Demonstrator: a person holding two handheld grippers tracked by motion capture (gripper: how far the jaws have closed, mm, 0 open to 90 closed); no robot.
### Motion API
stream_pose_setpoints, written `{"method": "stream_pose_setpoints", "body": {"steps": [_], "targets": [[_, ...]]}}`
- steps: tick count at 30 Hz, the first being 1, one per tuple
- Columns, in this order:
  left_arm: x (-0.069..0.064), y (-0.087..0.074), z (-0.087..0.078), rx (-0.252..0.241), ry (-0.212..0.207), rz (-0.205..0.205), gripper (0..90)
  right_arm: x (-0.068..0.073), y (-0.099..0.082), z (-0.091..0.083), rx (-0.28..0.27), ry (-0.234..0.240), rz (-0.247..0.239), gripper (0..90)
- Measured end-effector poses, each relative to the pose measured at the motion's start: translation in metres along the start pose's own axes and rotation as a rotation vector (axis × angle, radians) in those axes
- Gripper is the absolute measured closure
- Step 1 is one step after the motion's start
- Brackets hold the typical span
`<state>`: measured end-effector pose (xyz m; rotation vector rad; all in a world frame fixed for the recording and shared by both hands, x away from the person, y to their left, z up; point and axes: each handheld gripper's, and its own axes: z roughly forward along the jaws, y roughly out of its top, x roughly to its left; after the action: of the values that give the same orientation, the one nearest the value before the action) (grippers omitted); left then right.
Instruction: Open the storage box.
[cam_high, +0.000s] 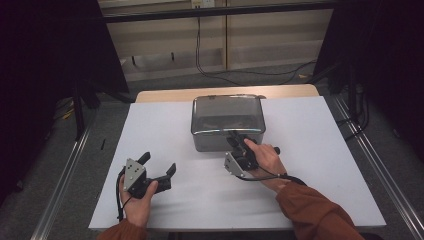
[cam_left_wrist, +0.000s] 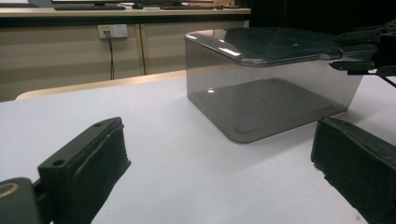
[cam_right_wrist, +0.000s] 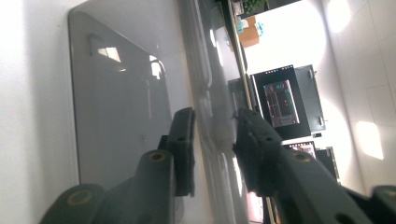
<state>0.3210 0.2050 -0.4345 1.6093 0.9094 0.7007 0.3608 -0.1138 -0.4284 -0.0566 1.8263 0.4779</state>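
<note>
White tabletop (cam_high: 165, 130) bears smoky lidded box (cam_high: 227, 122).

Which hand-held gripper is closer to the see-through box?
Right. The right hand-held gripper straddles the lid rim of the grey box; the left hand-held gripper sits apart on the table.

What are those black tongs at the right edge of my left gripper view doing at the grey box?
Observer: The right tongs straddle the edge of the lid, one jaw on each side. Whether they press on it, I cannot tell.
Operator: Who holds them?
Observer: A hand with a rust-coloured sleeve, coming in from the near side.
Operator: And where do my own tongs sit?
Observer: From above, the left tongs stand open to the left of the box, apart from it.
</note>
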Motion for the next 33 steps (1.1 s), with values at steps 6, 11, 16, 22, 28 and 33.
{"method": "stream_pose_setpoints", "body": {"steps": [6,11,16,22,28,33], "targets": [[0.0012,0.0002,-0.0007,0.000,0.002,-0.005,3.2,0.0017,0.0033,0.0004,-0.001,-0.009,-0.010,75.9],[0.0008,0.0003,0.0000,0.006,0.001,0.003,2.8,0.0017,0.0036,0.0003,0.003,-0.007,-0.019,76.2],[0.0012,0.0007,-0.0003,0.004,0.017,0.020,2.8,0.0023,0.0041,0.0006,0.003,-0.017,-0.033,76.8],[0.0001,0.0036,-0.0014,-0.024,-0.023,0.020,3.4,-0.0009,0.0035,-0.0003,-0.004,-0.025,-0.016,77.2],[0.0029,0.0024,0.0024,-0.011,-0.036,-0.004,6.4,-0.0009,0.0035,-0.0002,-0.006,-0.027,-0.015,77.2],[0.0033,0.0027,0.0058,0.003,-0.082,-0.020,6.5,-0.0015,0.0041,-0.0003,-0.007,-0.031,-0.013,77.4]]}}
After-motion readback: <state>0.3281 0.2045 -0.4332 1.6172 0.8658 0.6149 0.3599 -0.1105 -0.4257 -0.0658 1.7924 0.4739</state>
